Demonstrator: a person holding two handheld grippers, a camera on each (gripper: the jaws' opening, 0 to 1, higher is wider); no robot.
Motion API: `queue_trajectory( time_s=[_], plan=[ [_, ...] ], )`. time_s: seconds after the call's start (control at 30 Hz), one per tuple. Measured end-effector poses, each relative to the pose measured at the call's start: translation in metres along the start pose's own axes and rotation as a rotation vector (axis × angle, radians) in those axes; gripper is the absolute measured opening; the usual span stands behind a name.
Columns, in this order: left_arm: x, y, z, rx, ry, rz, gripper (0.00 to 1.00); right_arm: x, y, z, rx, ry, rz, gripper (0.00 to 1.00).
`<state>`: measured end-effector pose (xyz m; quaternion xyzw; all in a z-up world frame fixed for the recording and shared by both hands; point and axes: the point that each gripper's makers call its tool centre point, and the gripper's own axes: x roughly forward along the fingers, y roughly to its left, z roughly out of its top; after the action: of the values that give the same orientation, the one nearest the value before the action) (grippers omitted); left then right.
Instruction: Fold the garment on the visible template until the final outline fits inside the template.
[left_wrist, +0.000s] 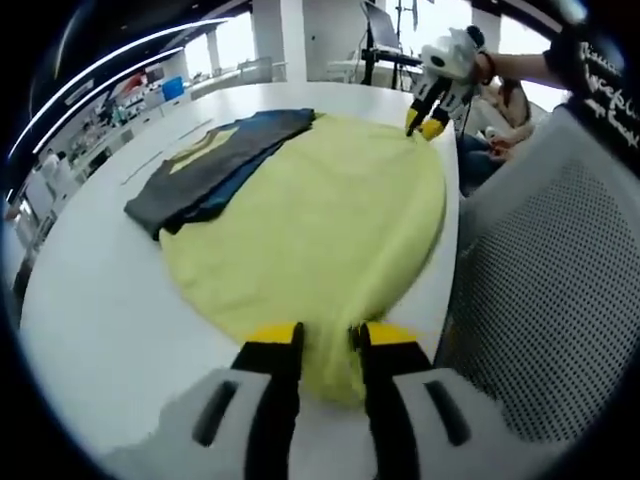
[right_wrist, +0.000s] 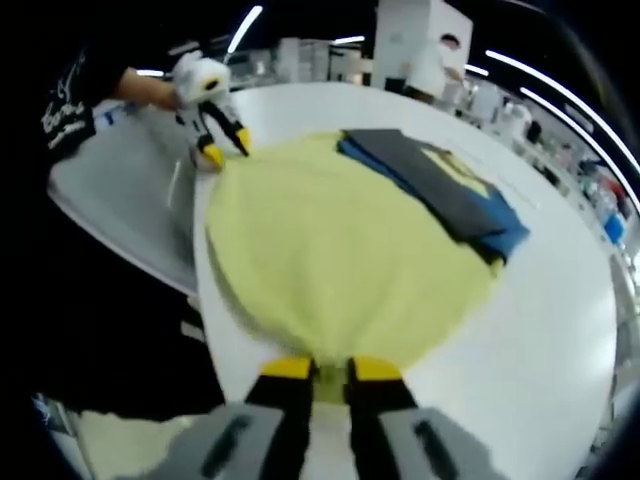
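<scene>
Yellow garment (left_wrist: 320, 225) (right_wrist: 345, 265) lay spread flat on the white table (left_wrist: 100, 320) (right_wrist: 560, 330), reaching to the table's near edge. Held at two points along that edge: left gripper (left_wrist: 327, 340) (right_wrist: 222, 148) with jaws nearly together, yellow fabric pinched in the narrow gap between the yellow-tipped fingers (left_wrist: 275, 340); right gripper (right_wrist: 332, 372) (left_wrist: 428, 122) likewise closed down on a fold of the same cloth. Beside the garment's far side, and partly under its edge, lay folded clothes (left_wrist: 215, 165) (right_wrist: 450, 190) in dark grey and blue with a yellow patch. Tape lines (left_wrist: 165, 150) marked the table beyond them. Mesh chair back (left_wrist: 545, 290) stood against the table's near side.
</scene>
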<state>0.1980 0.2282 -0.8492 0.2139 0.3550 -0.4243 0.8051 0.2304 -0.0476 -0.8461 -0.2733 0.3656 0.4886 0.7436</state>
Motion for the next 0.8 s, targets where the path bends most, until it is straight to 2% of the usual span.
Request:
queue_trajectory(
  time_s=[0.07,0.33,0.57,0.8],
  plan=[
    [0.002,-0.001,0.0,0.009,0.01,-0.007,0.07,0.0,0.0,0.001,0.004,0.005,0.006,0.04],
    [0.003,0.001,0.003,0.004,0.016,-0.007,0.01,0.0,-0.003,0.001,0.083,-0.032,0.009,0.01],
    [-0.002,0.001,0.005,-0.014,-0.001,0.001,0.0,-0.004,0.004,-0.005,0.087,-0.021,0.026,0.0],
    [-0.01,-0.006,0.006,0.015,-0.009,0.008,0.0,-0.011,0.012,-0.003,0.11,-0.044,0.028,0.0]
  ],
)
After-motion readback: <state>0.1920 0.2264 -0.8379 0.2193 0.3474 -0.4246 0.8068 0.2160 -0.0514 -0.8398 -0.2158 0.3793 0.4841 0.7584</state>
